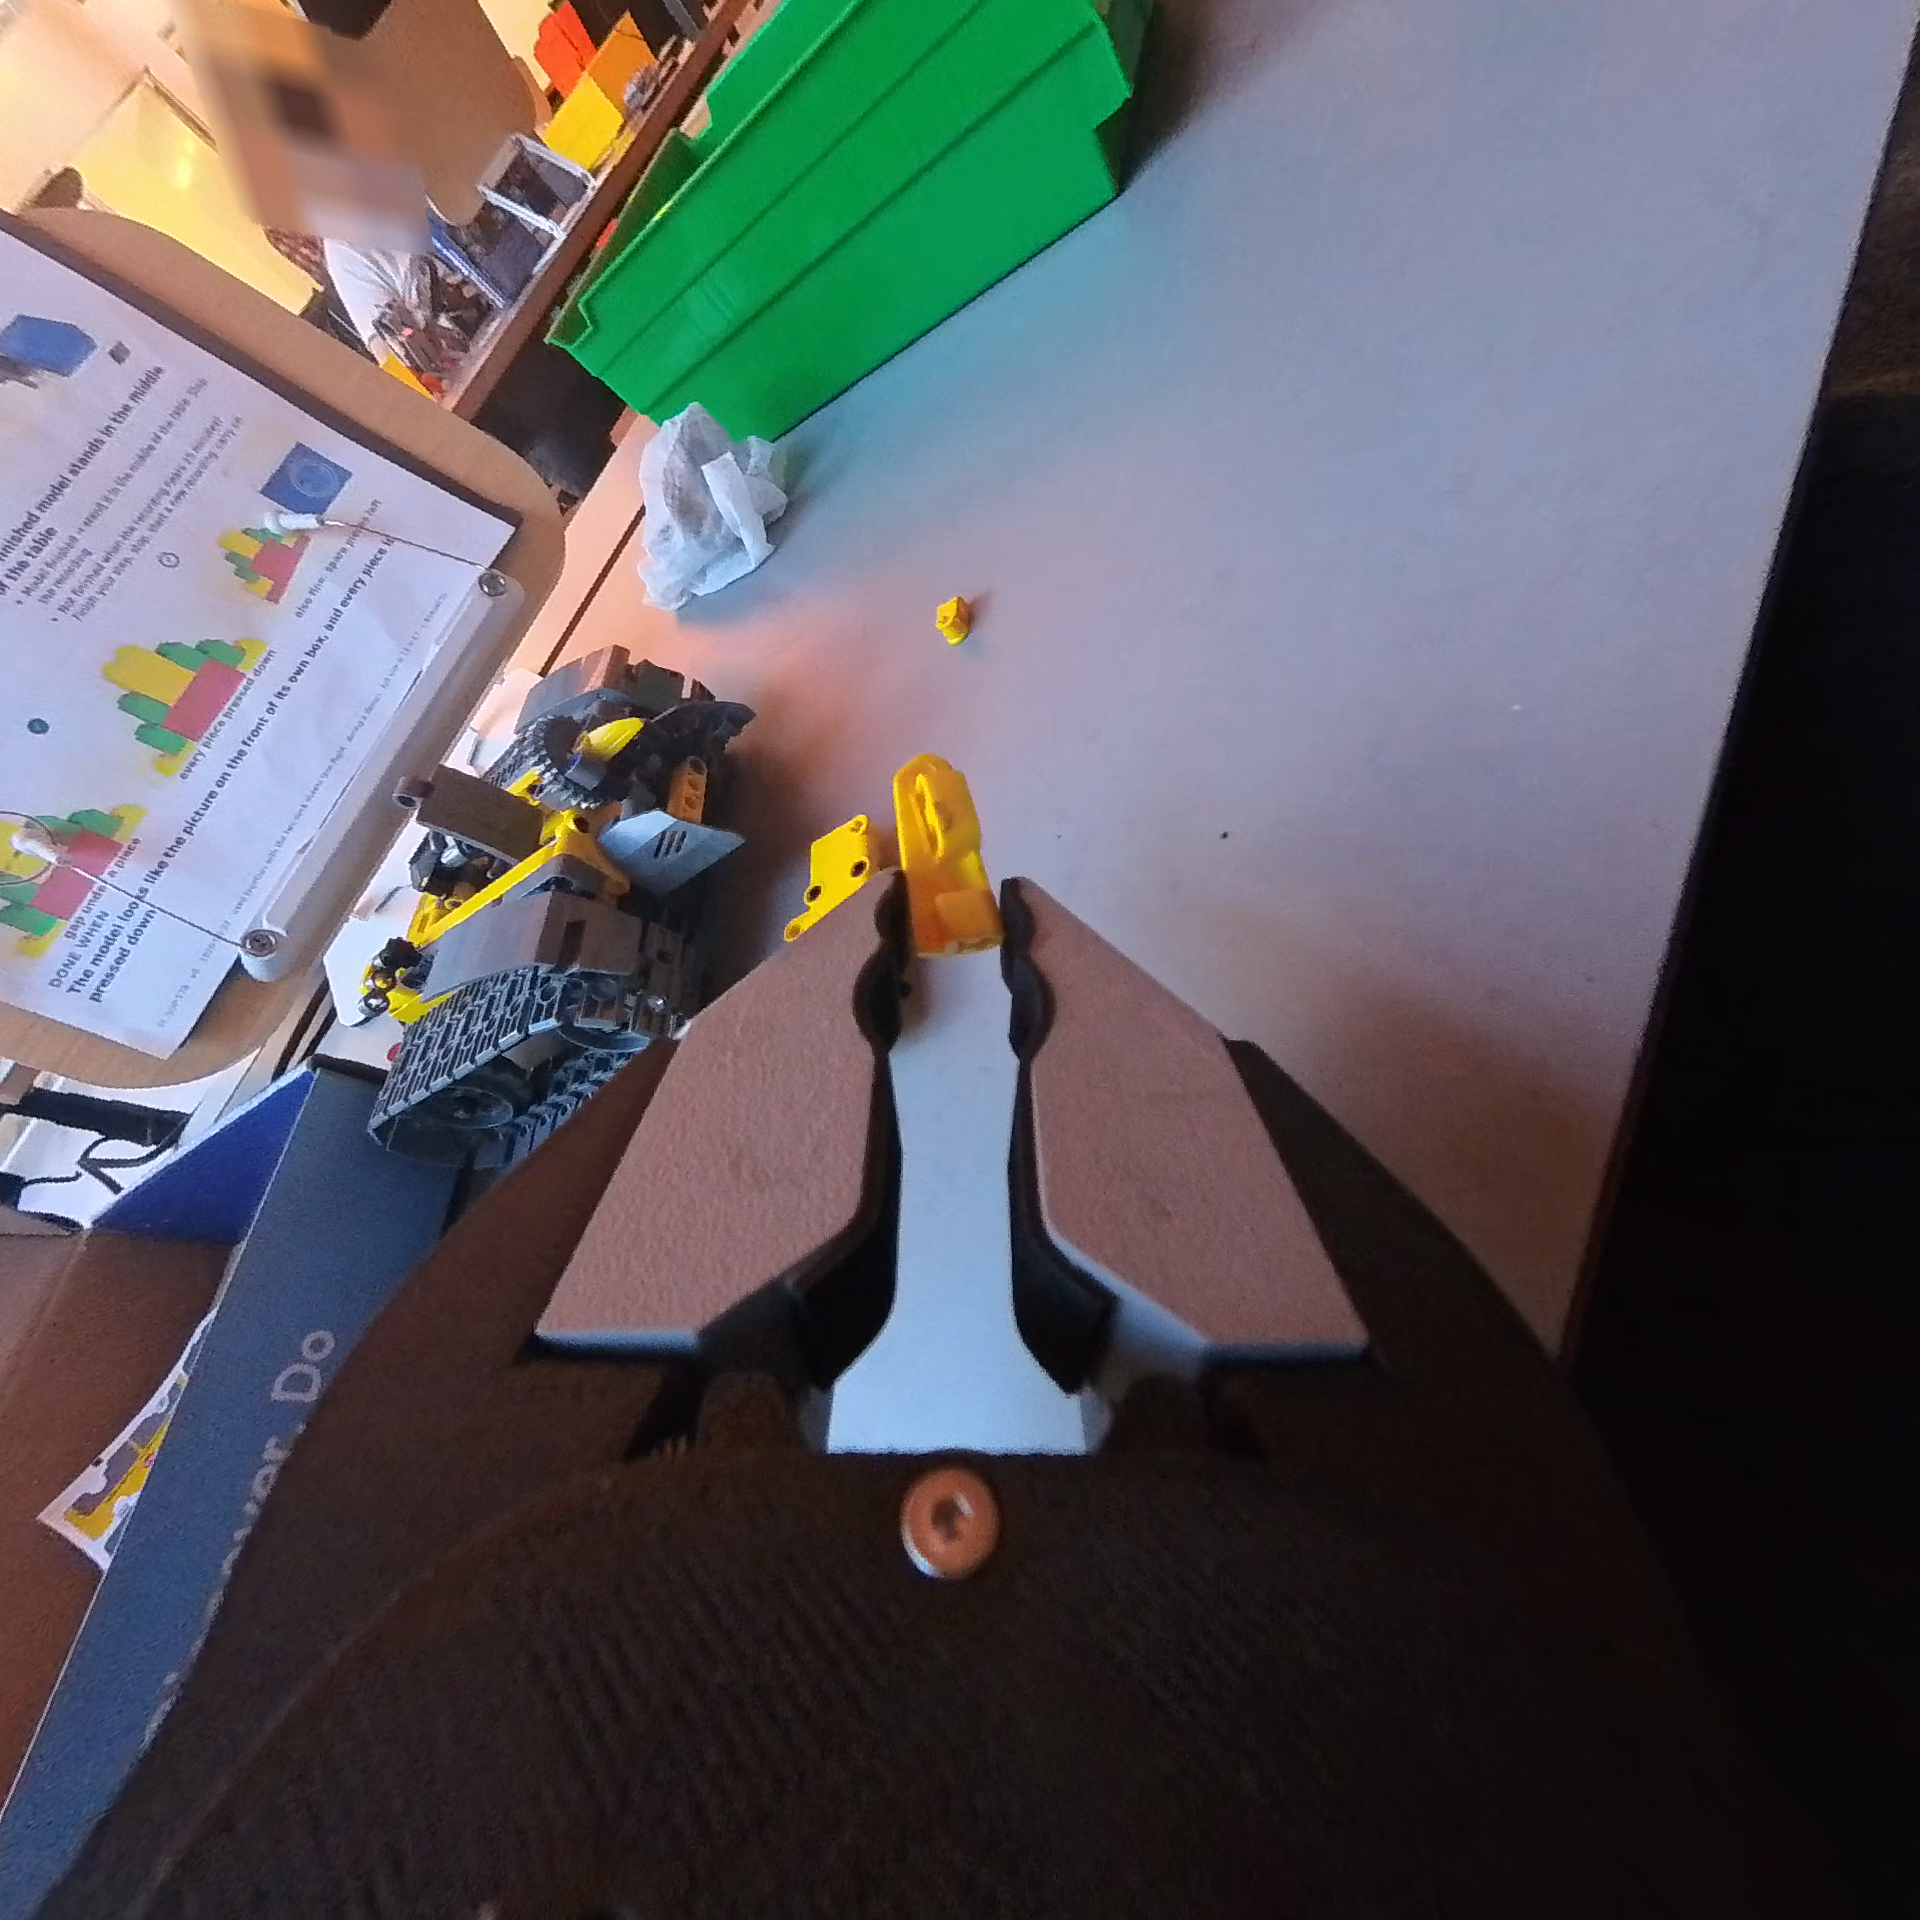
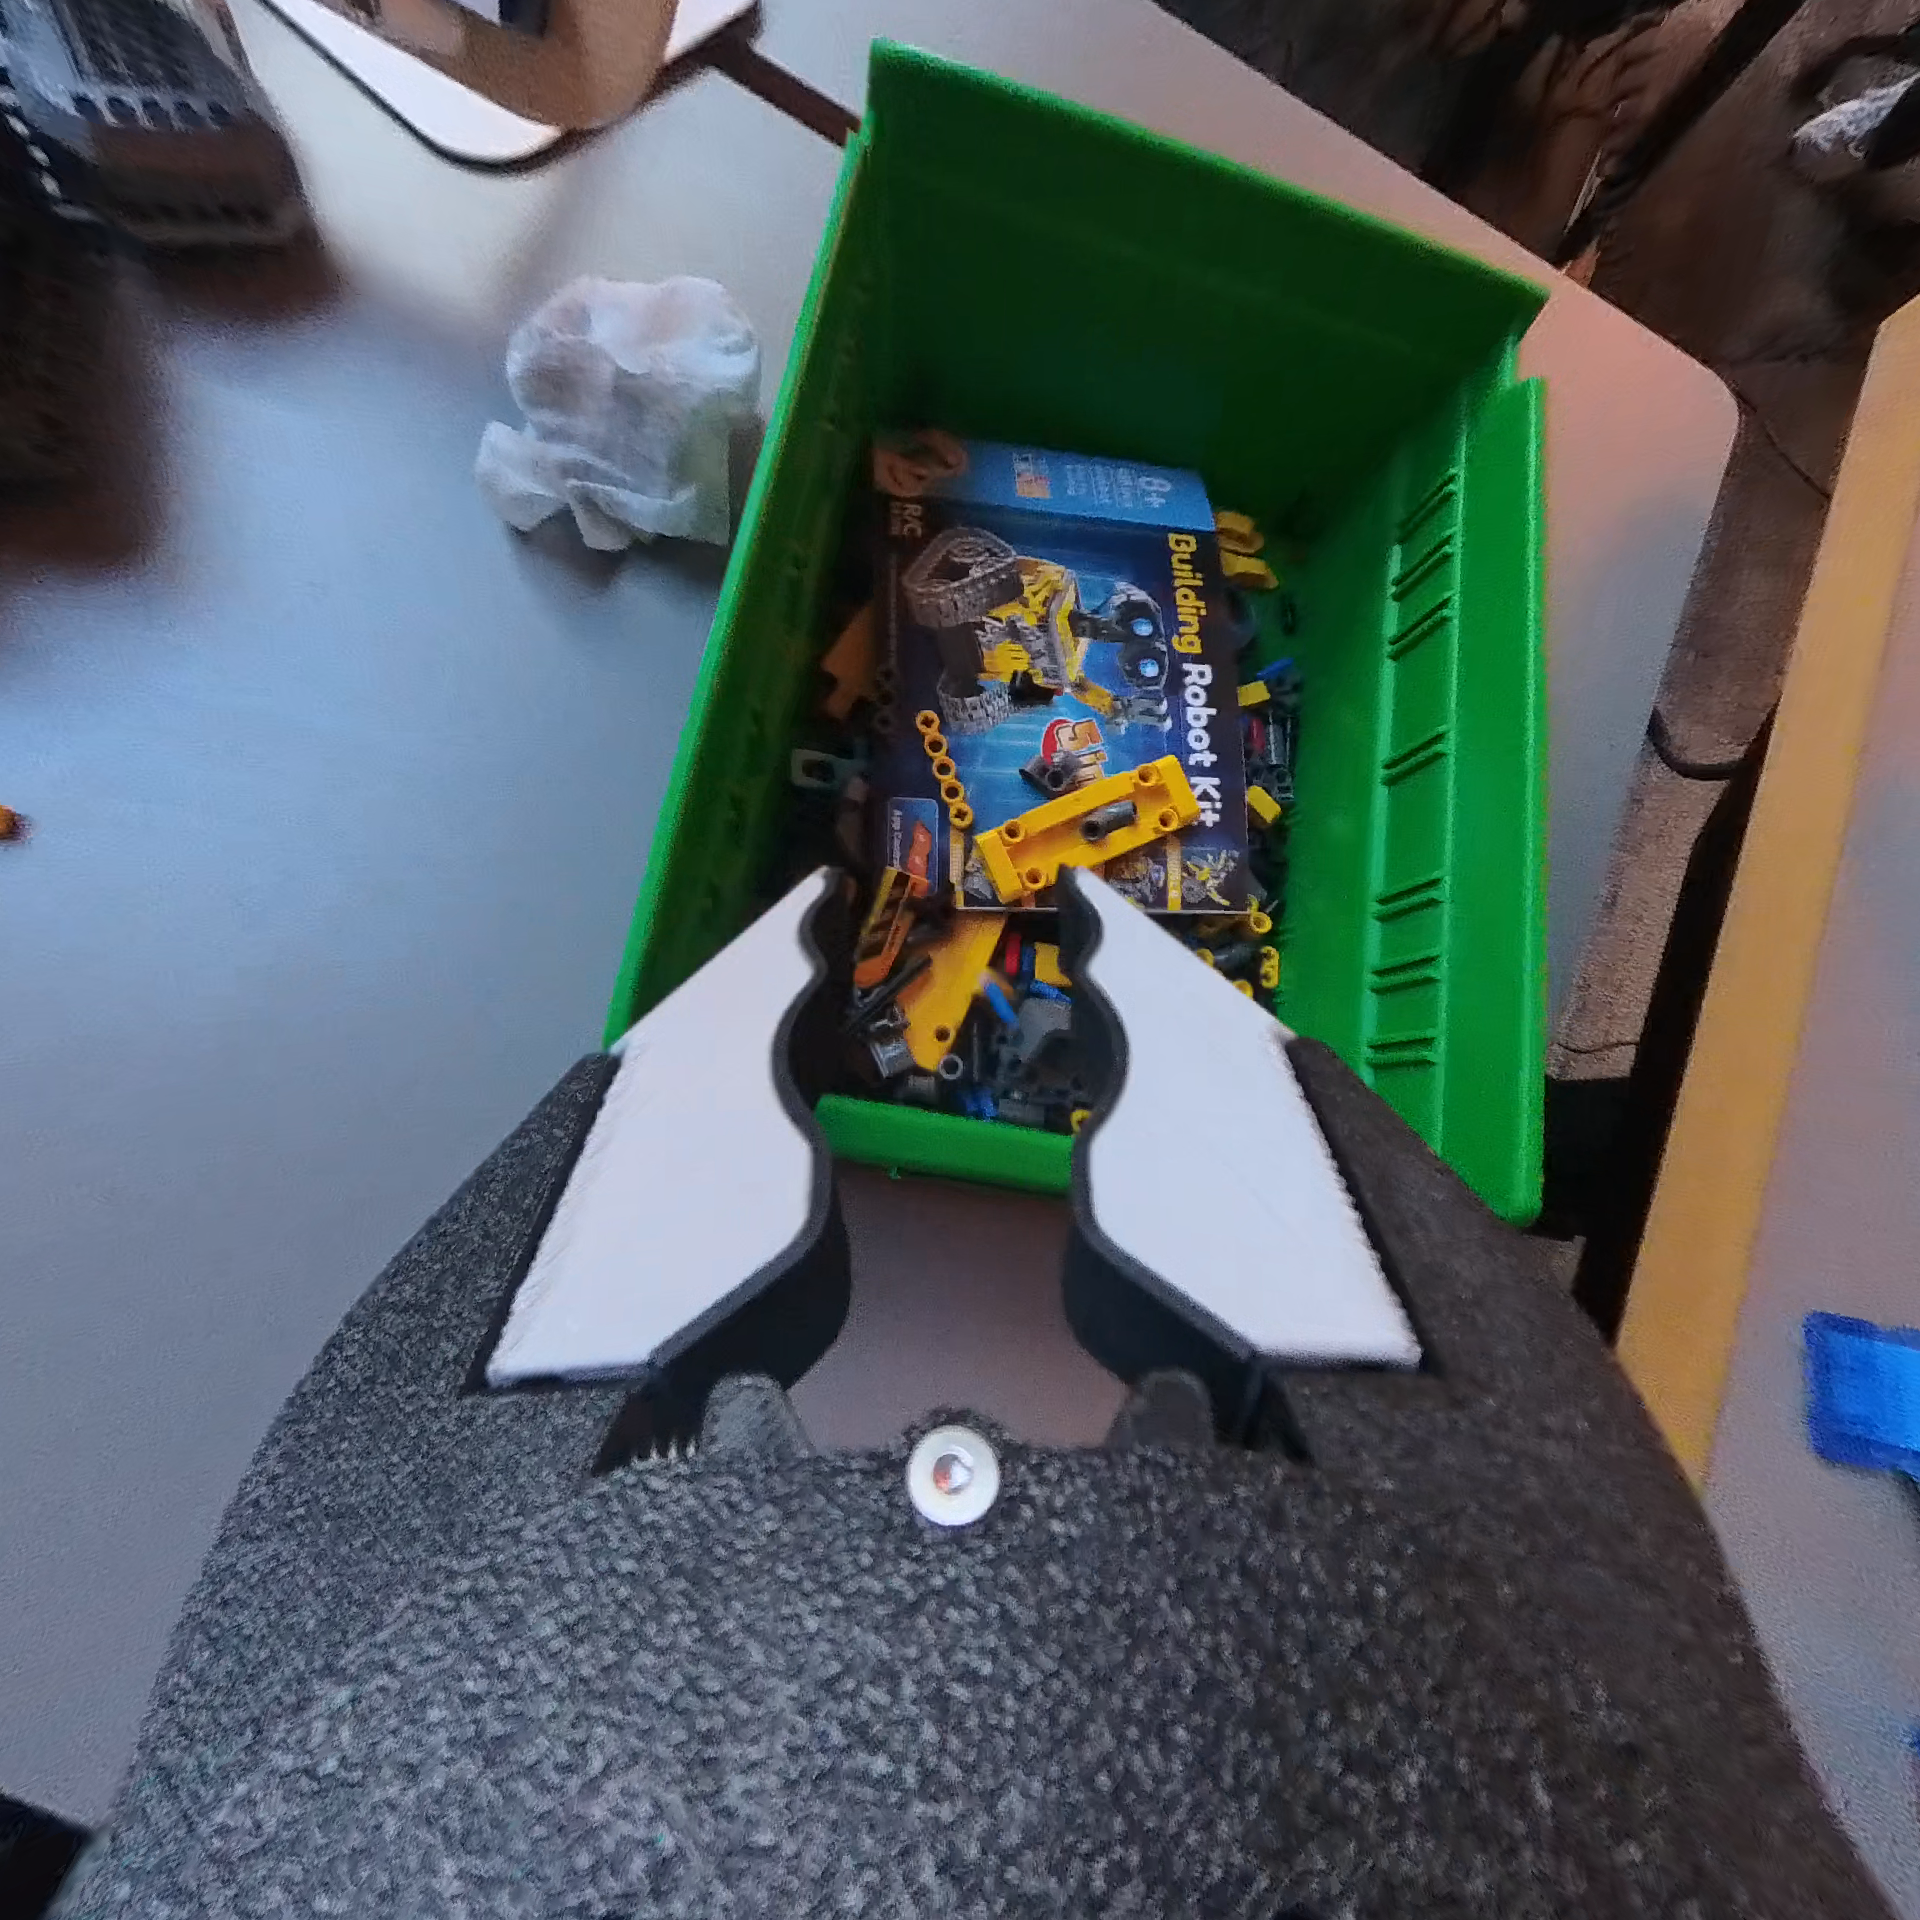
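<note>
**Q:** What does the left wrist view show, read from left to right, with the green bin as landmark?

**A:** A pale grey table (image 1: 1351,520) carries everything. Far left of the green bin (image 1: 862,239), a printed instruction sheet (image 1: 208,623) stands on a wooden board. Nearer the bin, below it in the picture, a grey-and-yellow tracked model (image 1: 551,904) rests beside a dark blue box (image 1: 260,1351). A crumpled white tissue (image 1: 707,509) lies just against the bin's near corner. Farther from the bin, a tiny yellow piece (image 1: 953,619) sits alone on the table. The left gripper (image 1: 951,904) is clenched on a yellow part (image 1: 940,862), which rises from between the fingertips; a second, flat yellow piece (image 1: 836,873) lies just beside it. Behind the bin, shelves with coloured items fill the room, and the table's right edge meets darkness.

**Q:** And the right wrist view?

**A:** Left of the green bin (image 2: 1039,291) stretches the same grey table (image 2: 312,727), with the tissue (image 2: 623,416) beside the bin's left wall. The right gripper (image 2: 951,883) hovers over the bin's near end, jaws spread apart and holding nothing. Inside the bin, a printed kit booklet (image 2: 1060,644) lies on loose yellow, grey and black parts (image 2: 956,1018), with a yellow beam (image 2: 1091,831) resting on it. Right of the bin, the table's rounded corner gives way to a dark, mottled floor.
</note>
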The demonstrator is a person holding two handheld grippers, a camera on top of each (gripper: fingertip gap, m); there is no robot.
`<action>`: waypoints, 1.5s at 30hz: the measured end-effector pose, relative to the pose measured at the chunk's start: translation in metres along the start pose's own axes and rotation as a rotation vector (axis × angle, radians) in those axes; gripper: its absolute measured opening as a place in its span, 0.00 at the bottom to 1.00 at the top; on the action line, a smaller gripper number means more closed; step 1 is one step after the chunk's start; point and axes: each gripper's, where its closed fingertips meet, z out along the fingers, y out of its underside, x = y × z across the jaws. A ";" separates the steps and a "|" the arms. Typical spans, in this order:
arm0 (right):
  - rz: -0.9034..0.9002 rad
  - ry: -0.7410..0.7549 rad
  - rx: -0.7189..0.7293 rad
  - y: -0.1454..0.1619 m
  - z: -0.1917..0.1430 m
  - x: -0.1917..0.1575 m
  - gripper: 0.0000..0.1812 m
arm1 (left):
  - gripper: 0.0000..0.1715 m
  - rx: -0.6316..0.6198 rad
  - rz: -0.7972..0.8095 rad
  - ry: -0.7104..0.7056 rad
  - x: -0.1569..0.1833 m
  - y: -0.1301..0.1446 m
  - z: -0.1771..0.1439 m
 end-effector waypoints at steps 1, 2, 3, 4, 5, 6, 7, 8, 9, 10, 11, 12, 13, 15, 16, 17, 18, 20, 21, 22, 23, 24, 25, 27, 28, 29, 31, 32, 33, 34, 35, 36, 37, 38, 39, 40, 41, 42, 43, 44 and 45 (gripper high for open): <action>0.009 0.009 0.018 -0.001 0.000 0.002 0.20 | 0.08 0.004 -0.005 0.001 -0.001 0.000 0.000; 0.016 0.017 0.026 -0.001 0.000 0.003 0.18 | 0.08 0.013 -0.011 0.008 0.000 -0.002 -0.001; 0.024 0.015 0.024 0.001 0.000 0.002 0.18 | 0.08 0.022 -0.018 0.018 0.000 -0.002 -0.001; 0.038 -0.001 0.028 0.001 0.001 -0.002 0.18 | 0.08 0.026 -0.028 0.017 -0.001 -0.003 -0.002; 0.051 -0.036 0.056 -0.003 -0.001 -0.014 0.18 | 0.08 0.037 -0.039 0.019 -0.002 -0.004 -0.003; 0.052 -0.102 0.104 -0.011 -0.006 -0.035 0.16 | 0.08 0.059 -0.050 0.027 -0.002 -0.007 -0.004; 0.036 -0.188 0.155 -0.019 -0.011 -0.064 0.15 | 0.08 0.094 -0.060 0.034 -0.003 -0.011 -0.007; 0.013 -0.289 0.196 -0.025 -0.017 -0.100 0.15 | 0.08 0.140 -0.066 0.042 -0.003 -0.017 -0.010; -0.007 -0.420 0.222 -0.027 -0.023 -0.143 0.15 | 0.08 0.186 -0.067 0.055 -0.001 -0.023 -0.014; -0.015 -0.571 0.235 -0.026 -0.031 -0.189 0.15 | 0.08 0.225 -0.063 0.064 0.000 -0.028 -0.017; -0.011 -0.722 0.240 -0.023 -0.039 -0.234 0.15 | 0.08 0.258 -0.058 0.067 0.001 -0.032 -0.020; -0.007 -0.866 0.243 -0.019 -0.048 -0.276 0.15 | 0.08 0.289 -0.051 0.074 0.002 -0.036 -0.023; -0.004 -0.990 0.244 -0.015 -0.057 -0.312 0.15 | 0.08 0.310 -0.043 0.076 0.003 -0.038 -0.026; -0.004 -1.116 0.235 -0.008 -0.063 -0.361 0.14 | 0.08 0.321 -0.031 0.070 0.003 -0.039 -0.027; -0.009 -1.151 0.224 -0.006 -0.063 -0.378 0.15 | 0.08 0.316 -0.023 0.068 0.004 -0.038 -0.026; -0.010 -1.167 0.216 -0.005 -0.061 -0.390 0.16 | 0.08 0.311 -0.013 0.066 0.005 -0.038 -0.026; -0.009 -1.168 0.214 -0.005 -0.058 -0.397 0.16 | 0.08 0.307 0.000 0.066 0.006 -0.038 -0.025; -0.001 -1.200 0.208 -0.005 -0.057 -0.408 0.12 | 0.08 0.292 0.021 0.059 0.008 -0.037 -0.024; 0.002 -1.205 0.186 -0.003 -0.054 -0.411 0.11 | 0.08 0.283 0.024 0.052 0.008 -0.036 -0.023; 0.002 -1.200 0.177 -0.001 -0.052 -0.412 0.12 | 0.08 0.274 0.026 0.051 0.008 -0.035 -0.022; 0.004 -1.205 0.183 -0.001 -0.051 -0.413 0.12 | 0.08 0.267 0.032 0.053 0.009 -0.034 -0.021; 0.013 -1.217 0.192 -0.002 -0.052 -0.414 0.10 | 0.08 0.258 0.039 0.050 0.010 -0.034 -0.020; 0.021 -1.227 0.195 -0.003 -0.052 -0.414 0.07 | 0.08 0.249 0.047 0.045 0.010 -0.033 -0.019; 0.019 -1.223 0.191 -0.001 -0.048 -0.414 0.03 | 0.08 0.235 0.055 0.042 0.011 -0.031 -0.017; 0.024 -1.227 0.195 -0.002 -0.048 -0.414 0.03 | 0.08 0.227 0.052 0.036 0.010 -0.031 -0.017; 0.031 -1.232 0.198 -0.002 -0.048 -0.413 0.03 | 0.08 0.224 0.049 0.030 0.009 -0.031 -0.016; 0.030 -1.226 0.210 -0.003 -0.048 -0.411 0.03 | 0.08 0.213 0.038 0.014 0.006 -0.030 -0.014; 0.023 -1.215 0.218 -0.004 -0.049 -0.409 0.03 | 0.08 0.212 0.030 0.007 0.005 -0.030 -0.014; 0.015 -1.197 0.229 -0.006 -0.050 -0.406 0.03 | 0.08 0.206 0.024 0.001 0.004 -0.030 -0.013; 0.009 -1.175 0.244 -0.010 -0.052 -0.399 0.03 | 0.07 0.195 0.018 -0.002 0.003 -0.029 -0.012; 0.008 -1.144 0.270 -0.016 -0.055 -0.387 0.03 | 0.06 0.190 0.012 0.002 0.003 -0.028 -0.011; 0.011 -1.090 0.306 -0.025 -0.058 -0.369 0.03 | 0.06 0.187 0.007 0.000 0.002 -0.027 -0.011; 0.015 -1.005 0.355 -0.036 -0.060 -0.343 0.03 | 0.06 0.186 0.005 0.001 0.002 -0.027 -0.011; 0.022 -0.892 0.407 -0.049 -0.062 -0.310 0.03 | 0.06 0.184 0.006 0.001 0.002 -0.027 -0.011; 0.028 -0.759 0.453 -0.061 -0.065 -0.271 0.03 | 0.06 0.183 0.006 -0.002 0.002 -0.027 -0.010; 0.026 -0.604 0.488 -0.071 -0.066 -0.228 0.03 | 0.05 0.180 0.006 -0.003 0.001 -0.026 -0.010; 0.019 -0.431 0.506 -0.077 -0.066 -0.182 0.03 | 0.05 0.175 0.004 -0.004 0.001 -0.026 -0.009; 0.011 -0.262 0.496 -0.078 -0.063 -0.137 0.03 | 0.05 0.168 -0.003 -0.007 0.000 -0.025 -0.008; 0.000 -0.132 0.451 -0.072 -0.057 -0.098 0.03 | 0.05 0.158 -0.013 -0.006 -0.001 -0.024 -0.007; -0.008 -0.043 0.379 -0.062 -0.047 -0.067 0.03 | 0.06 0.148 -0.027 -0.007 -0.003 -0.022 -0.006; -0.004 0.028 0.300 -0.050 -0.036 -0.041 0.05 | 0.06 0.139 -0.044 -0.010 -0.005 -0.021 -0.005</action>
